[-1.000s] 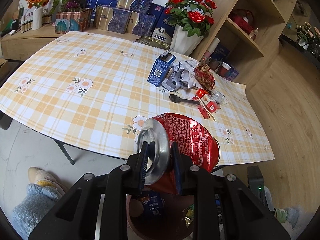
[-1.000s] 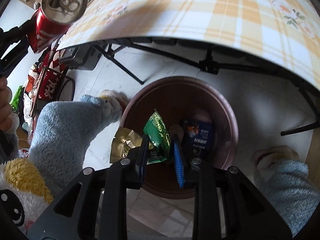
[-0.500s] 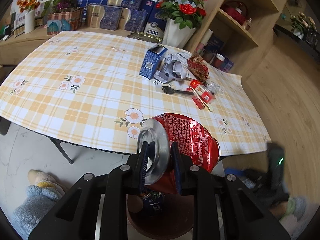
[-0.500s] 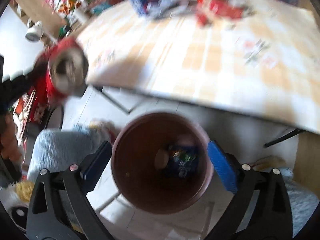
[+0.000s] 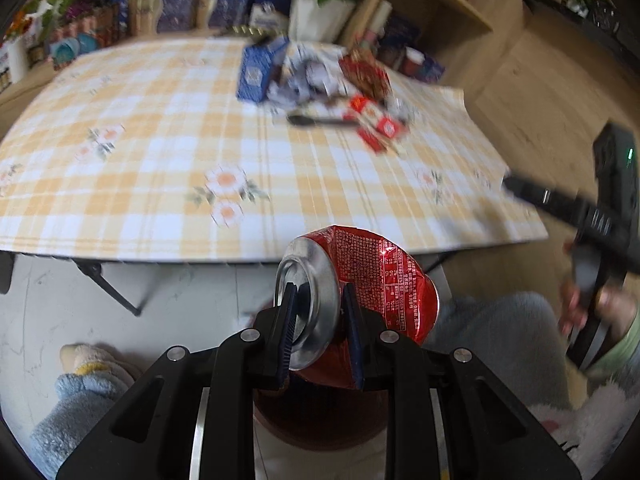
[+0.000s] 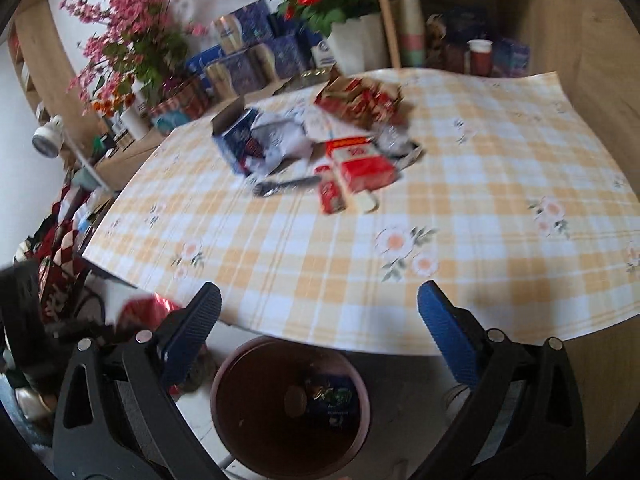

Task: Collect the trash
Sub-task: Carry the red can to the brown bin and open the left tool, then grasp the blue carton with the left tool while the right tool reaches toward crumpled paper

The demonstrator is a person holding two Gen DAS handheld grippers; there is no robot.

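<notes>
My left gripper (image 5: pixel 318 320) is shut on a dented red drink can (image 5: pixel 372 276), pinching its silver top rim. It hangs just above the brown round bin (image 5: pixel 320 424), whose rim peeks out below the can. My right gripper (image 6: pixel 318 324) stands wide open and empty above the table's near edge, with the bin (image 6: pixel 224 384) below it holding wrappers (image 6: pixel 330 398). The can (image 6: pixel 142 310) also shows blurred at the right wrist view's lower left. On the checked tablecloth lies a pile of trash: a blue carton (image 6: pixel 236 142), crumpled paper (image 6: pixel 280 140), red packets (image 6: pixel 360 164) and a black spoon (image 6: pixel 286 184).
The table (image 6: pixel 480 200) with its yellow checked cloth juts over the bin. Vases of flowers (image 6: pixel 344 12) and gift boxes line the back; a wooden shelf (image 5: pixel 440 8) stands at the right. A person's blue fluffy slipper (image 5: pixel 80 392) and sleeve (image 5: pixel 500 332) flank the bin on the floor.
My right gripper let go of the green wrapper into the bin, opened wide and rose toward the table. My left gripper has sunk with the can to just over the bin.
</notes>
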